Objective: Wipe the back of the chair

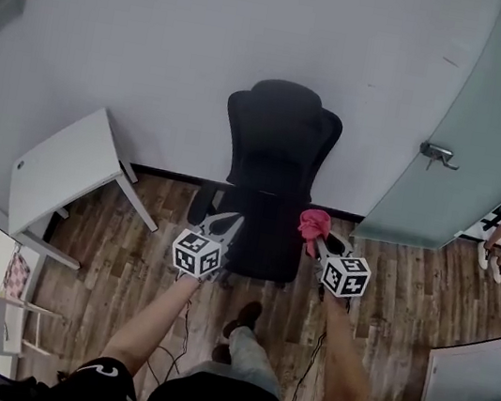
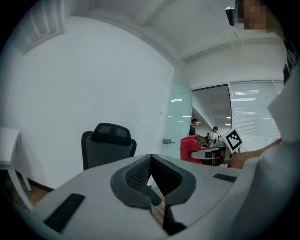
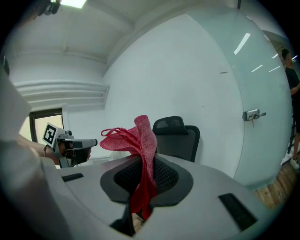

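Two grippers hover at lower center above the wood floor [image 1: 127, 255]. Your left gripper [image 1: 226, 224] is clenched, empty; your right gripper [image 1: 316, 240] pinches a red cloth [image 1: 313, 222]. The chair [image 1: 275, 166] stands at center, against the white wall [image 1: 164, 37].

Red cloth [image 3: 145, 136] coarse knit; chair [image 1: 279, 143] matt black mesh; floor [image 1: 127, 255] wood-grain planks.

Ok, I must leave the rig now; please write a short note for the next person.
The left claw is shut and empty.
The right claw is shut on the red cloth.
The black chair stands by the wall, facing us, apart from both claws.
Done: cloth in grip.
To do: bring the cloth to the chair's back and wipe it; no contact yet.
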A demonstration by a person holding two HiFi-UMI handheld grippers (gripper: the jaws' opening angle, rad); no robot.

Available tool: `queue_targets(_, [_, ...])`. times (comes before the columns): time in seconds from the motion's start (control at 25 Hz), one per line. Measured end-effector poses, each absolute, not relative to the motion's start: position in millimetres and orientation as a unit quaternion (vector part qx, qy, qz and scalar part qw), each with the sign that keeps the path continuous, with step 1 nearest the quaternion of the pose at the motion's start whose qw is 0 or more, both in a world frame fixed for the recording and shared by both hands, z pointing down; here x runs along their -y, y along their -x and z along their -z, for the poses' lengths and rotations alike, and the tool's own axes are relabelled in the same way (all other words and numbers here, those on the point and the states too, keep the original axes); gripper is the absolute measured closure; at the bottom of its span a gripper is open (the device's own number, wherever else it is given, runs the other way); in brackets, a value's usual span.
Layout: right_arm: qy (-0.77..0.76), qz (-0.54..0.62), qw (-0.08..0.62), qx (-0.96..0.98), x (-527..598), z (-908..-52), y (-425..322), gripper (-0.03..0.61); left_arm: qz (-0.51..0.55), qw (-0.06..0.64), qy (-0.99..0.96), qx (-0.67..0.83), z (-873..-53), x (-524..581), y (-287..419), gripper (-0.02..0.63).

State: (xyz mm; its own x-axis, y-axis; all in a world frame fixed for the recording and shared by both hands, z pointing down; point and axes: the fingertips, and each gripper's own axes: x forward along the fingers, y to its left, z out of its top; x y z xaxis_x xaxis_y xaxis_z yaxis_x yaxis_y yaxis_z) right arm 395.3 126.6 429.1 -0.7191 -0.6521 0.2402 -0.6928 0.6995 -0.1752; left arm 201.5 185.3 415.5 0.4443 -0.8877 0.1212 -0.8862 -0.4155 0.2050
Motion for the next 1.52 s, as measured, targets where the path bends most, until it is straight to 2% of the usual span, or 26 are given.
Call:
queue_targets(0.24, [-0.382,-0.114,0.058,0.915,-162.5,-413.8,-422.2,0.512,-0.01,0.099,-0.851,0.516,-401.5,-215.5,-227.6,0.589])
queue_targets(0.64, [-0.402,-0.1,0.052,0.909,-188.6,-396.2,-438.1,0.512,-0.01,0.081,-0.847,0.526,-376.2,-243.5,-220.7,0.589])
queue_targets(1.52, [-0.411,-0.1,0.061,0.904,-198.9,-384.6,-429.7,0.512,-0.019,0.058,-0.844,0.533,-358.1,-253.7,-202.7,0.589])
